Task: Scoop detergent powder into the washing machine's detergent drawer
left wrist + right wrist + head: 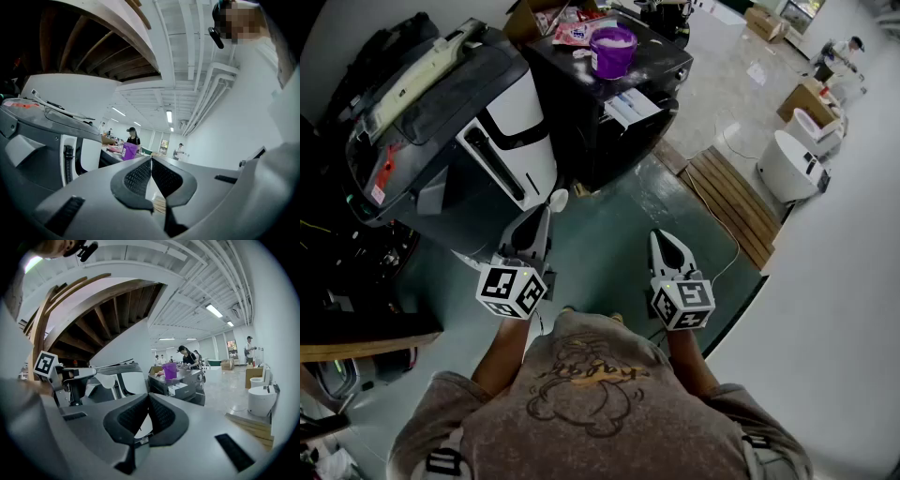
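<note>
Large black-and-white machine point(441, 122) at left on green floor point(609, 253); black washing machine point(600, 131) just beside it, ahead of person; white detergent drawer point(630, 107) jutting from its front; purple tub point(612, 50) on its top; left hand-held gripper point(546, 214) raised well short of drawer, jaws pressed together on thin handle of white scoop point(558, 199); right hand-held gripper point(661, 238) beside it over floor, jaws closed tip to tip, holding nothing.

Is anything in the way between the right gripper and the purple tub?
Nothing visible is. Only green floor lies between the right hand-held gripper and the black machine, where the purple tub stands on top.
</note>
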### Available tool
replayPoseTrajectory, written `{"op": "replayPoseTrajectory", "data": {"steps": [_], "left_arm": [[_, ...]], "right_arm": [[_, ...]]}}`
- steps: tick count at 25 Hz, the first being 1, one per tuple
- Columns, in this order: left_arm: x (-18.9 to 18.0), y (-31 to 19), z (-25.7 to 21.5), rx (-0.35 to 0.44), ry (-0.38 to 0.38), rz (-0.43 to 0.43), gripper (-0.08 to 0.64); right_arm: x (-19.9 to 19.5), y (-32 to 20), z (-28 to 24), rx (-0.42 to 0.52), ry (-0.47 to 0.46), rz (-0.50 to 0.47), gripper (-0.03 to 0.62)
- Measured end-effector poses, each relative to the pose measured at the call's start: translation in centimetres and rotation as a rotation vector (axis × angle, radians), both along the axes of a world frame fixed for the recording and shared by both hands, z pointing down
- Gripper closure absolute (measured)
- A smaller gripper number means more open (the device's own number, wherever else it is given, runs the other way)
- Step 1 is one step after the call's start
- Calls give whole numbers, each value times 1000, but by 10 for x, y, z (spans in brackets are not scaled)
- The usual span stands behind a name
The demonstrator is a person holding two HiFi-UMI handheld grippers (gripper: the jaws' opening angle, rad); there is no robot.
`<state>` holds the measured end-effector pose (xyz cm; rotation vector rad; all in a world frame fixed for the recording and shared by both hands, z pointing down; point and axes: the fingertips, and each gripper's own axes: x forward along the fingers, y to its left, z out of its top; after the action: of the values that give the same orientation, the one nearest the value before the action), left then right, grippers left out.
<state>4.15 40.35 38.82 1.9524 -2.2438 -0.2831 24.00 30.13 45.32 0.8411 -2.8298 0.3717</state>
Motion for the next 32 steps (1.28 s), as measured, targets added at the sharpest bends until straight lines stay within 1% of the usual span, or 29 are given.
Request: {"op": "replayPoseTrajectory", "data": {"steps": [4,9,15,20,23,26,29,32], "left_arm": [[-11,2,-3,11,-3,5,537],[-26,5,3,11,-4,33,537],[-43,2,10,10,-30,84,537],[-58,-13,5,35,-24,100,537],[-67,-25,5,44,-19,107,537],[-79,-40,8,54,-13,109,537],[-90,-59,12,59,-3,110,537],[-98,-81,14,54,-2,119,537]], "right_arm": [[-14,5,-2,4,-9,-3,592],[-29,16,3,-1,-9,18,592],[-41,20,10,-22,-24,97,592],[-49,7,5,11,-18,121,592],[-58,-4,5,4,-22,138,592],[-73,-17,7,16,-18,133,592],[-88,-34,10,10,-29,128,592],[-99,-54,10,12,-20,122,592]]}}
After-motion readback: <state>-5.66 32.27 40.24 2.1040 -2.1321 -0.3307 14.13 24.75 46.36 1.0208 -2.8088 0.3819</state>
